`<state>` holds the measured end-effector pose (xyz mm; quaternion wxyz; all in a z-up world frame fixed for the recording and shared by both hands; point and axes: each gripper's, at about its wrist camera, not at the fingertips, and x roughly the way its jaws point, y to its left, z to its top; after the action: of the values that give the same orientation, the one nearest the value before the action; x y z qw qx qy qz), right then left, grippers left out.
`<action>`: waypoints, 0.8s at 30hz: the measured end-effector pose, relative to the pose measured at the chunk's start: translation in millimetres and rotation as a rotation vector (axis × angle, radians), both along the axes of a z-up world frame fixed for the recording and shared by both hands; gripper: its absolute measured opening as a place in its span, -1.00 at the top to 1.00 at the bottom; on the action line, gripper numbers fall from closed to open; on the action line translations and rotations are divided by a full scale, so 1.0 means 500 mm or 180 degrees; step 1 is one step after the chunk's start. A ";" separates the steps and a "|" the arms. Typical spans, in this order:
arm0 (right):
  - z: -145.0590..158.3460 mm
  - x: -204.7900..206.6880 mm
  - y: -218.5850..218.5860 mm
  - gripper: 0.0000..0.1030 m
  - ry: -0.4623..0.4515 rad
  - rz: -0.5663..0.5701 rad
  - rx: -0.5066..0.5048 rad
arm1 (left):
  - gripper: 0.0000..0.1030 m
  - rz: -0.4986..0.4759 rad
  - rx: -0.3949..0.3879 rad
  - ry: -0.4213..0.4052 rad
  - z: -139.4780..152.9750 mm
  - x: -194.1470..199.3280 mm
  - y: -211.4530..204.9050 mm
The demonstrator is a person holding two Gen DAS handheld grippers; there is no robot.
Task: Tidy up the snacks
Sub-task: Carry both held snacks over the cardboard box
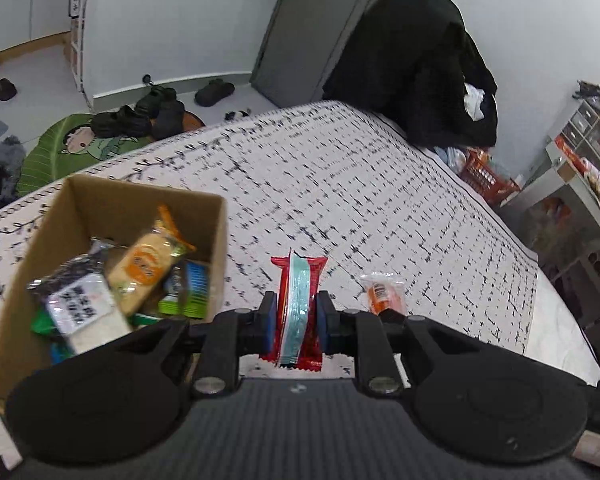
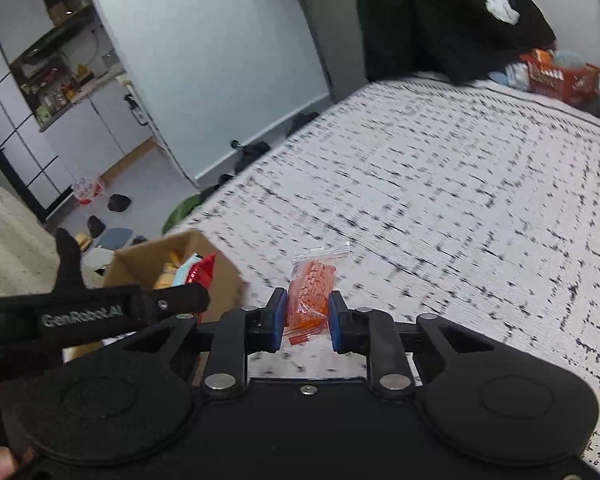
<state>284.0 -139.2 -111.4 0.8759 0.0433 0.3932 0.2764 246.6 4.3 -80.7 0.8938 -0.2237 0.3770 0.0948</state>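
Left gripper (image 1: 296, 316) clamping red packet (image 1: 299, 312) beside box (image 1: 216, 248); right gripper (image 2: 308, 316) pinching orange packet (image 2: 311, 294).

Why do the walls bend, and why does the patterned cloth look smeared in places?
Left wrist view: the fisheye lens bows the walls; the cardboard box and cloth smear slightly, while the red snack packet in the left gripper stays sharp. Right wrist view: the cloth streaks more; the orange packet is soft.
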 end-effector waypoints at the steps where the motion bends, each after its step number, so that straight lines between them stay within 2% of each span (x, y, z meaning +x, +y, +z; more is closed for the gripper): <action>1: 0.006 -0.005 0.007 0.58 -0.0022 0.0015 0.0003 | 0.62 0.0017 -0.0001 -0.0014 0.004 -0.007 0.005; 12: 0.048 -0.056 0.082 0.58 -0.0151 0.0161 0.0007 | 0.62 0.0254 -0.0011 -0.0083 0.025 -0.091 0.081; 24: 0.067 -0.092 0.164 0.58 -0.0227 0.0329 -0.0054 | 0.62 0.0559 -0.0089 -0.0023 0.017 -0.154 0.175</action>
<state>237.7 -57.4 -77.7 0.8742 0.0056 0.3658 0.3193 169.4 92.0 -72.5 0.8801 -0.2687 0.3540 0.1667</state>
